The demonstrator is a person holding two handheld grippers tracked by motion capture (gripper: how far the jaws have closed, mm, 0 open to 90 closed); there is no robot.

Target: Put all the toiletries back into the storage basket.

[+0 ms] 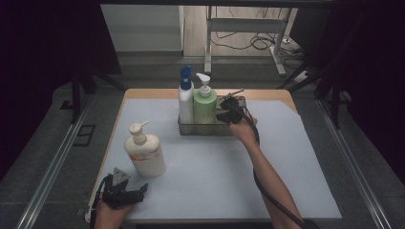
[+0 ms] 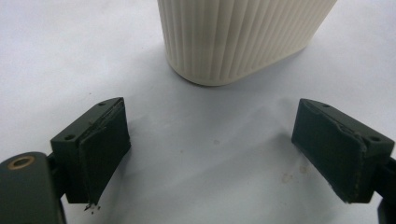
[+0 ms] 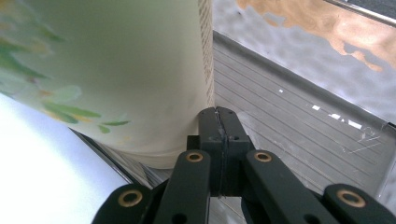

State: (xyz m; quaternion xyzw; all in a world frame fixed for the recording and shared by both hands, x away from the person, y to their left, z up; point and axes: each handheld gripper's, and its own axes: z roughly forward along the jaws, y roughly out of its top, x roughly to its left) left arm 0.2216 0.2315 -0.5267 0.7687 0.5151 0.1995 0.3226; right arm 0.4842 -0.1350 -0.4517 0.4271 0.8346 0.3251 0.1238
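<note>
A cream pump bottle [image 1: 144,151] stands on the left of the mat; its ribbed base [image 2: 238,37] rises just ahead of my left gripper [image 2: 212,149]. That left gripper [image 1: 125,191] rests near the front left edge, open wide, with nothing between its pads. A metal tray [image 1: 210,130] at the back centre holds a white bottle with a blue pump [image 1: 185,98] and a green pump bottle [image 1: 205,105]. My right gripper [image 1: 224,112] reaches into the tray on the green bottle's right. In the right gripper view the gripper [image 3: 219,116] is shut, jaws pressed together, its tip beside the green bottle [image 3: 116,70].
The pale mat [image 1: 215,171] covers a wooden table. The tray's ridged steel floor [image 3: 289,116] lies to the right of the shut jaws, with a reflective wall behind. Table legs and cables [image 1: 260,43] stand on the floor beyond the far edge.
</note>
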